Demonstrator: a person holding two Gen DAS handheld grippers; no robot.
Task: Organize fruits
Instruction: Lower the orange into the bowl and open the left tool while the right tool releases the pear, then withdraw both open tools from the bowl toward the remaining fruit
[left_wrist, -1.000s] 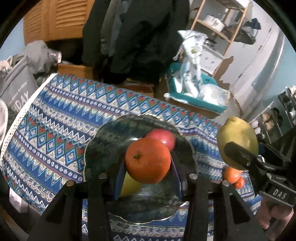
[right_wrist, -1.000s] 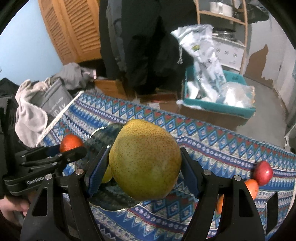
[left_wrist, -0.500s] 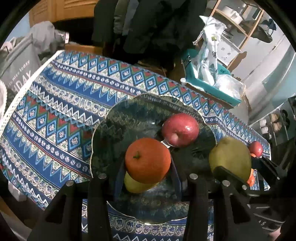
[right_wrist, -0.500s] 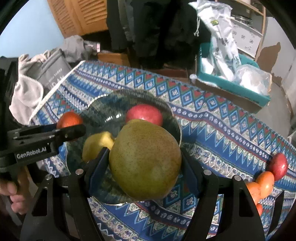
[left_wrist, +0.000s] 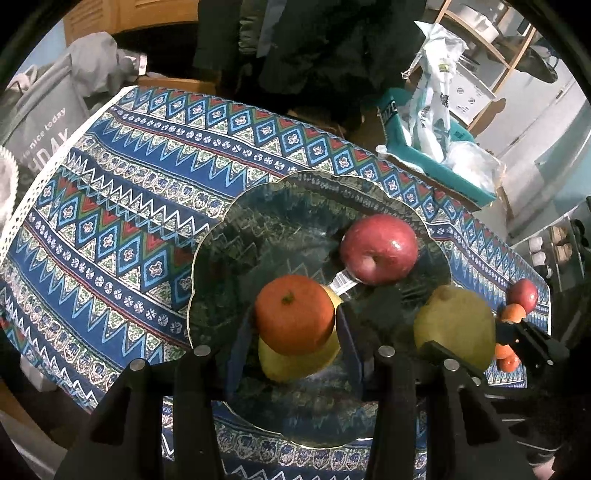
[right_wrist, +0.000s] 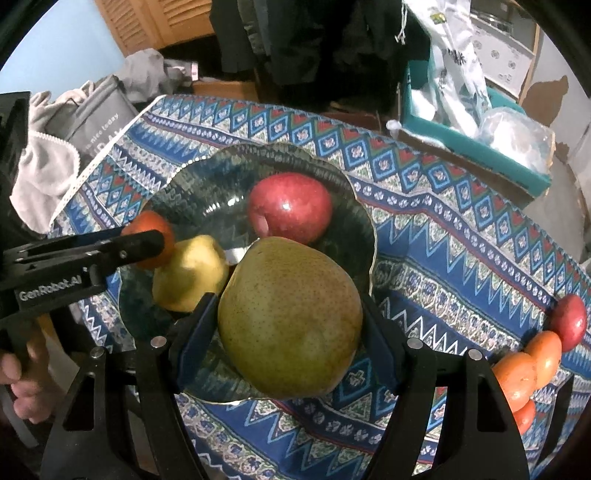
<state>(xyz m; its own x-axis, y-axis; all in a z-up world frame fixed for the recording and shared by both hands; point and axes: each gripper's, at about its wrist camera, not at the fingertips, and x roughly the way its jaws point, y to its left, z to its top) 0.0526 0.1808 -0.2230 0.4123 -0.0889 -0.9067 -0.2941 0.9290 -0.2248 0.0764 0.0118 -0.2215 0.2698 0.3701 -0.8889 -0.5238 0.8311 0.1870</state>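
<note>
The left gripper (left_wrist: 293, 343) squeezes an orange (left_wrist: 294, 314), stem up, over the near side of the glass plate (left_wrist: 236, 251). The right gripper (right_wrist: 290, 334) squeezes a big pear (right_wrist: 290, 317) above the plate's near right rim, its narrow end pointing up and away.

Both grippers have sunk toward the dark glass plate (left_wrist: 229, 236) — the round red apple (left_wrist: 378, 249) now looms larger.
</note>
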